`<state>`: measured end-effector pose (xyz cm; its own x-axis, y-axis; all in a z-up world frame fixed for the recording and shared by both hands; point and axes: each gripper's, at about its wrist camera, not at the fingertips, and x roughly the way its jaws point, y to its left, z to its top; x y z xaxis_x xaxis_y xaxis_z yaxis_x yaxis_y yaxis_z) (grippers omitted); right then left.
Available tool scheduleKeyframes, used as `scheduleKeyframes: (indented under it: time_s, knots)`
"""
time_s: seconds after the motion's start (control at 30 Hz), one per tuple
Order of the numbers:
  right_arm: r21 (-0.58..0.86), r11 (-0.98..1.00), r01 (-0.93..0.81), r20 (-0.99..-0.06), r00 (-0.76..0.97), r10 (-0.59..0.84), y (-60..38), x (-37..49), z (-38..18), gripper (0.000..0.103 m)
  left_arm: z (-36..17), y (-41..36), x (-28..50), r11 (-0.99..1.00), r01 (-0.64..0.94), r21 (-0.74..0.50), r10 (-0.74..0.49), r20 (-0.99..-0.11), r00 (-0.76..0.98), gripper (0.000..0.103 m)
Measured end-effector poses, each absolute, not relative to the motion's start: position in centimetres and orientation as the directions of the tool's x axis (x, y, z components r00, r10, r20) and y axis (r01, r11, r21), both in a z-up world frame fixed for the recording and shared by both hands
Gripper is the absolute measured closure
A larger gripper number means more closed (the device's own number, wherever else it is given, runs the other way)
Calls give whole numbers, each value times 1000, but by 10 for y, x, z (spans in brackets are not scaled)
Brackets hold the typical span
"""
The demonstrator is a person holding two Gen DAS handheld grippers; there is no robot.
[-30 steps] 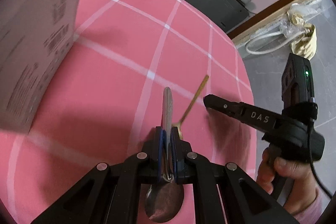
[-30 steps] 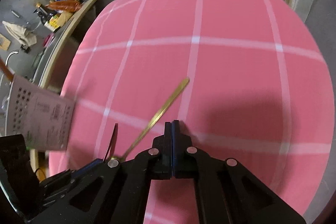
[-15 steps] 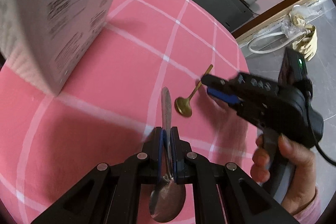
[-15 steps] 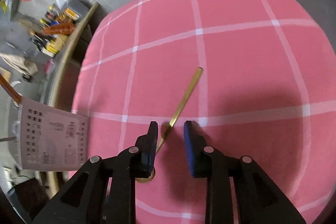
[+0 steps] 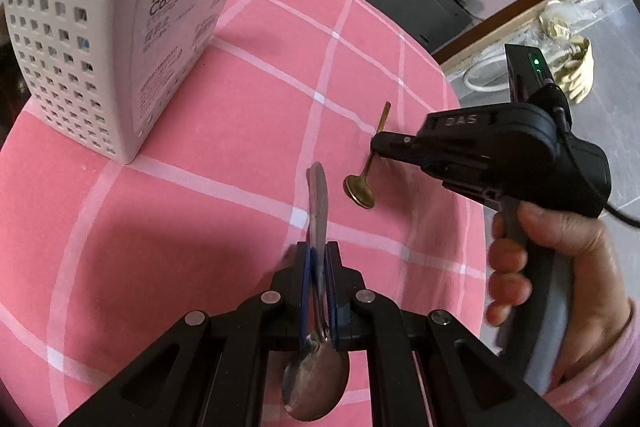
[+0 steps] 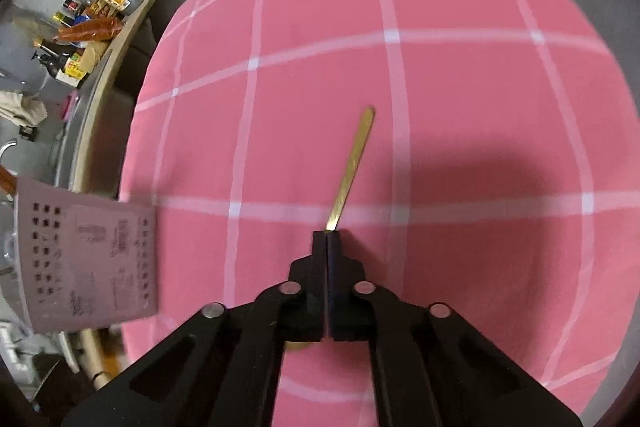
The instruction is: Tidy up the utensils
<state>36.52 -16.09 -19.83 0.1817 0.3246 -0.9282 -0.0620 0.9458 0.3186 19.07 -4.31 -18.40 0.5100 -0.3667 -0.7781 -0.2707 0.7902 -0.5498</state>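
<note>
Two spoons, both thin, hard, slippery metal; your left gripper [image 5: 318,269] pinches steel spoon [image 5: 318,211] mid-handle; right gripper [image 6: 327,239] pinches gold spoon [image 6: 354,163] near bowl; squeeze firmly, flat sides; light load.

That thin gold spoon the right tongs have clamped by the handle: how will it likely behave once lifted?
The gold spoon looks like thin metal, so probably stiff and light. The right tongs pinch its narrow flat handle edge-on, so it may pivot or slip, bowl end sagging. Its smooth, shiny finish suggests little friction against the pads.
</note>
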Motion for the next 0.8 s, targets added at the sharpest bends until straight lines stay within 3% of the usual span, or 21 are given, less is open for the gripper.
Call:
scheduleKeyframes:
  time_s: [0.13, 0.4, 0.63, 0.7, 0.8]
  knots:
    - [277, 954, -115, -945, 149, 292, -163, 346, -191, 103, -183, -37, 185, 804, -246, -541, -377, -784, 493, 95]
    - [411, 909, -68, -888, 193, 416, -179, 332, -185, 102, -180, -29, 173, 822, -222, -524, -377, -794, 477, 96]
    - [319, 946, -57, -917, 233, 324, -160, 340, -189, 98, -180, -16, 166, 810, -242, -534, -379, -792, 480, 96]
    - [287, 957, -49, -927, 238, 290, -151, 342, -188, 92, -180, -15, 166, 807, -245, -537, -380, -790, 480, 96]
    - [243, 968, -58, -941, 230, 250, -153, 339, -187, 76, -181, -13, 164, 800, -249, -547, -387, -786, 481, 96]
